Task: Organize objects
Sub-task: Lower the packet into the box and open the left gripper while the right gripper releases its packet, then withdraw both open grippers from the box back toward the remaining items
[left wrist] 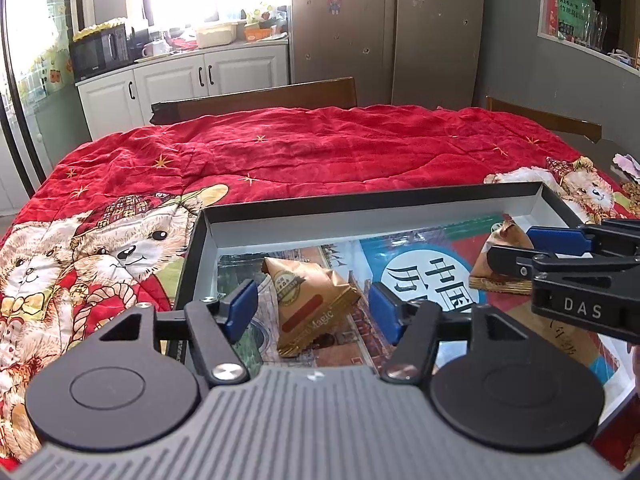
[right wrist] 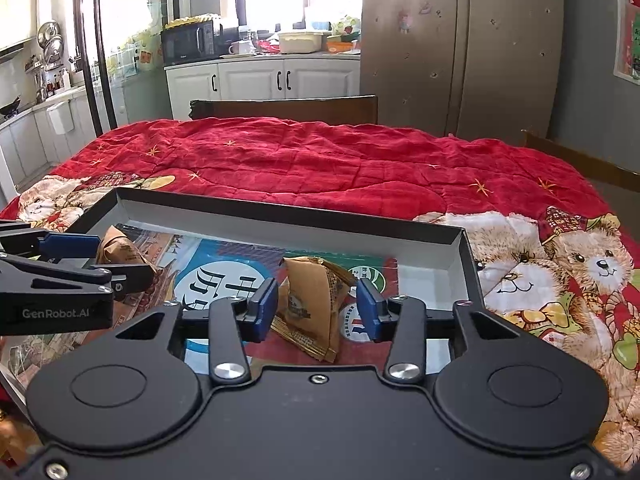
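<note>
Hovering over a shallow black box (left wrist: pixel 192 248), both grippers point down into it. Left gripper (left wrist: pixel 314 312): blue pads spread wide, released, a gold snack packet (left wrist: pixel 308 300) lying between them on the box floor, neither pad touching it. Right gripper (right wrist: pixel 316 310): pads parted too, a second gold packet (right wrist: pixel 316 304) standing between them; clear gap on the right pad's side, left pad close to the wrapper but contact cannot be told. Reads as let go.

Box details: black outside, white inner walls, low rim. Its floor is lined with a printed sheet (left wrist: pixel 424 276) showing large Chinese characters on a white disc plus blue and red areas. Contents are just the two packets, left one near the left-hand wall, right one further toward the right half, well apart from each other. In the left wrist view the right gripper enters from the right edge with its packet behind its fingers.

Box sits on a red quilt (left wrist: pixel 320 152) with teddy bear prints and gold stars, covering the table. Beyond it, dark wooden chair backs (left wrist: pixel 264 100). Farther back, white cabinets (right wrist: pixel 256 80), a black microwave (right wrist: pixel 192 42) on the counter, and a tall steel fridge (right wrist: pixel 460 48).
</note>
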The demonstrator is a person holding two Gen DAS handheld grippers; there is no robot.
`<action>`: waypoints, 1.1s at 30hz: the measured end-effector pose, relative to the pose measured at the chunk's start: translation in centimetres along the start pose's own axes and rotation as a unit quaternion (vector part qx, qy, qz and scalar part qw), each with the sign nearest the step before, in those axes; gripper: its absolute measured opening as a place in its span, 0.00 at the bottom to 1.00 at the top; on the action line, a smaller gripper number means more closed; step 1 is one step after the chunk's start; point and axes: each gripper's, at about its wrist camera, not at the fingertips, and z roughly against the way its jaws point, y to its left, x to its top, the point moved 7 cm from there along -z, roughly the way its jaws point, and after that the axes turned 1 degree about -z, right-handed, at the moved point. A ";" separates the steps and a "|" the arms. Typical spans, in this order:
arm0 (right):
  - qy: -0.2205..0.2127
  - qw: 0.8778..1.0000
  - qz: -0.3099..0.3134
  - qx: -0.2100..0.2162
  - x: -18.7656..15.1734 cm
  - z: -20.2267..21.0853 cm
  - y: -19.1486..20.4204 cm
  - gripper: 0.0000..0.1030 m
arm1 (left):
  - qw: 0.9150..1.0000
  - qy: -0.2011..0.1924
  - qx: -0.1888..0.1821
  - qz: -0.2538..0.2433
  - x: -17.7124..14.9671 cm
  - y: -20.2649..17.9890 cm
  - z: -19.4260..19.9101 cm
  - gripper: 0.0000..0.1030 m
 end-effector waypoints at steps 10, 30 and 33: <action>-0.017 1.000 0.004 -0.015 0.4 1.1 -0.1 0.49 | 1.000 -0.022 0.002 -0.007 0.2 -0.3 1.1 0.83; -0.045 0.999 -0.010 -0.013 1.2 6.2 -0.2 0.60 | 0.996 -0.085 0.014 -0.003 1.6 0.0 6.3 0.93; -0.046 0.999 -0.006 -0.013 1.0 7.2 0.0 0.62 | 0.996 -0.092 0.017 -0.004 1.5 0.1 7.3 0.94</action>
